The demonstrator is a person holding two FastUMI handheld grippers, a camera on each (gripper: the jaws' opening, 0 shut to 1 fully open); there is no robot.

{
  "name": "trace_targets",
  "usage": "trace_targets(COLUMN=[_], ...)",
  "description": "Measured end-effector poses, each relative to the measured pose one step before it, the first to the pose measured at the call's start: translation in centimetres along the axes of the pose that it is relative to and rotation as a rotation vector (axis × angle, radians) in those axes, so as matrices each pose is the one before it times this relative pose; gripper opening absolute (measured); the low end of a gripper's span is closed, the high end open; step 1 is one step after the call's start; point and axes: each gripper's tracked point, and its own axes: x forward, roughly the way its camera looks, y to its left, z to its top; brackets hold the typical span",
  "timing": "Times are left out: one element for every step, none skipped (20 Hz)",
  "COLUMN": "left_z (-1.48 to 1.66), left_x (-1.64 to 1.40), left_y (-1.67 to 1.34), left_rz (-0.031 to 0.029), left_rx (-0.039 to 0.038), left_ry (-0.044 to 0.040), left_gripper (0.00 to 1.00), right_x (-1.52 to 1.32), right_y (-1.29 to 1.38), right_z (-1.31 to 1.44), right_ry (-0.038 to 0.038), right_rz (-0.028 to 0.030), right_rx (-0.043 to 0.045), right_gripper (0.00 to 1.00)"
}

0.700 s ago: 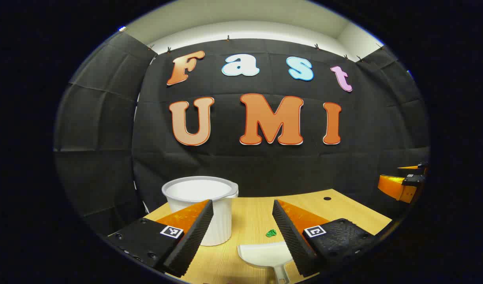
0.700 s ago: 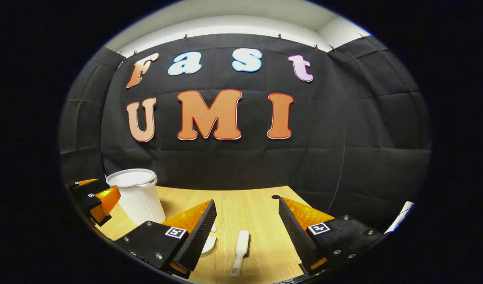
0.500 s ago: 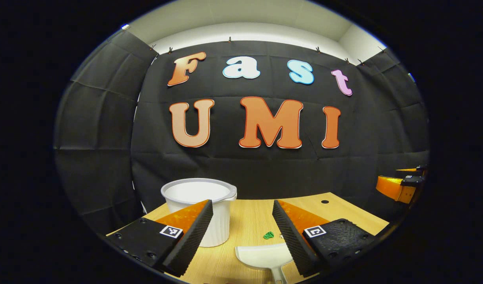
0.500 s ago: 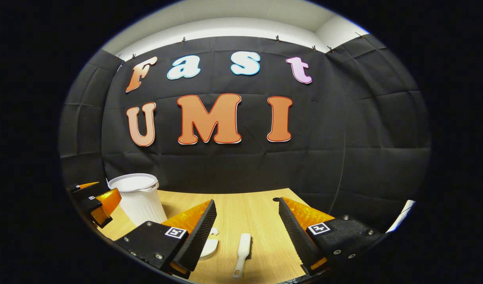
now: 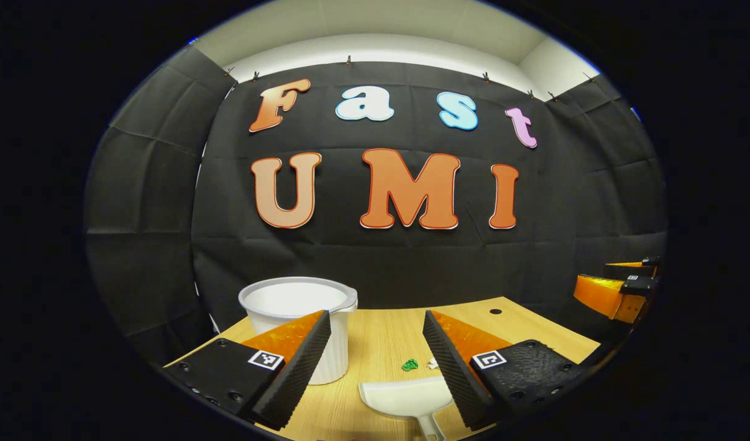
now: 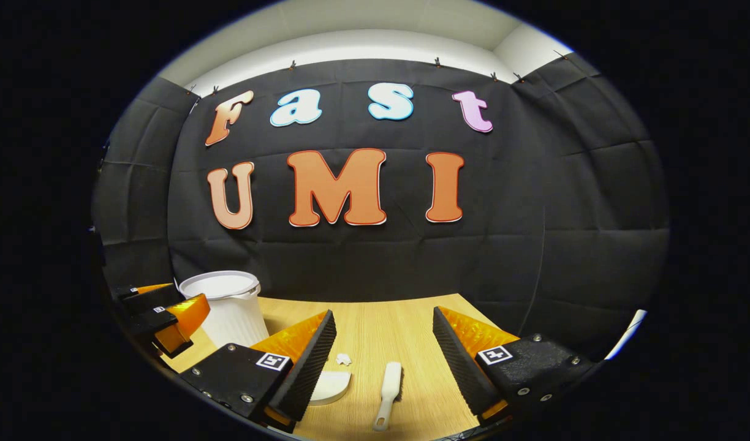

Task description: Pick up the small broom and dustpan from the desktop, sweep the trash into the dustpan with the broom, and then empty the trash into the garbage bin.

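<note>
Garbage bin (image 5: pixel 301 318), white, stands near the desk's (image 5: pixel 381 343) far left corner. Dustpan (image 5: pixel 405 398) and broom (image 6: pixel 388 392) lie toward the near edge; green scrap (image 5: pixel 410 365), left gripper view. Left gripper (image 5: pixel 376 361) and right gripper (image 6: pixel 384 361) spread wide, empty.

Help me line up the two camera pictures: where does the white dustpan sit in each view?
Left gripper view: the dustpan lies at bottom centre on the wooden desktop, between the left gripper's open fingers, handle toward the camera.
Right gripper view: just its rounded edge peeks out beside the right gripper's near finger, left of the small broom.
Shared landmark: the white garbage bin, at the desktop's far left.
</note>
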Motion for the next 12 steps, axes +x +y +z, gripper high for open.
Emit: trace_targets(left_z=[0.111, 0.174, -0.115, -0.035, 0.062, -0.181, -0.096, -0.057, 0.079, 0.256, 0.259, 0.194], left_x=[0.260, 0.143, 0.150, 0.198, 0.343, 0.204, 0.294, 0.264, 0.191, 0.043, -0.128, 0.172], left_y=[-0.131, -0.156, -0.370, -0.498, -0.575, -0.676, -0.744, -0.339, -0.097, -0.201, -0.531, -0.532], left_rz=[0.00693, 0.00600, 0.00031, -0.00144, -0.00385, -0.00466, -0.00290, 0.00917, 0.02100, 0.01714, 0.00861, 0.00650], left_rx=[-0.00229, 0.00355, 0.00520, 0.00466, 0.00307, 0.00032, 0.00023, 0.00378, 0.00490, 0.00196, -0.00062, 0.00189], left_ry=[-0.00709, -0.00251, 0.00042, -0.00127, 0.00082, 0.00438, 0.00727, 0.00635, 0.00189, 0.00096, -0.00434, -0.00719], left_gripper=[0.96, 0.96, 0.95, 0.96, 0.96, 0.96, 0.95, 0.95, 0.96, 0.96, 0.96, 0.96], right_x=[0.192, 0.180, 0.207, 0.143, 0.351, 0.331, 0.355, 0.414, 0.410, 0.597, 0.549, 0.528], right_y=[-0.062, -0.132, -0.446, -0.439, -0.449, -0.417, -0.345, -0.372, -0.490, -0.461, -0.318, -0.142], right_z=[-0.193, 0.032, -0.192, -0.055, 0.004, -0.086, -0.210, -0.061, 0.034, 0.081, 0.013, 0.044], right_ry=[0.00716, 0.00749, 0.00677, 0.00193, 0.00415, 0.00773, 0.00794, 0.00451, 0.00034, 0.00324, 0.00633, 0.00570], right_rz=[0.01129, 0.00614, -0.00064, 0.00103, -0.00001, 0.00576, 0.00981, 0.01328, 0.01100, 0.01008, 0.01988, 0.02442], right_rx=[-0.00251, -0.00302, -0.00171, 0.00448, 0.00635, 0.00519, 0.00132, -0.00383, -0.00670, -0.00331, 0.00511, 0.00883], right_gripper=[0.96, 0.96, 0.95, 0.95, 0.95, 0.95, 0.96, 0.96, 0.96, 0.96, 0.96, 0.96])
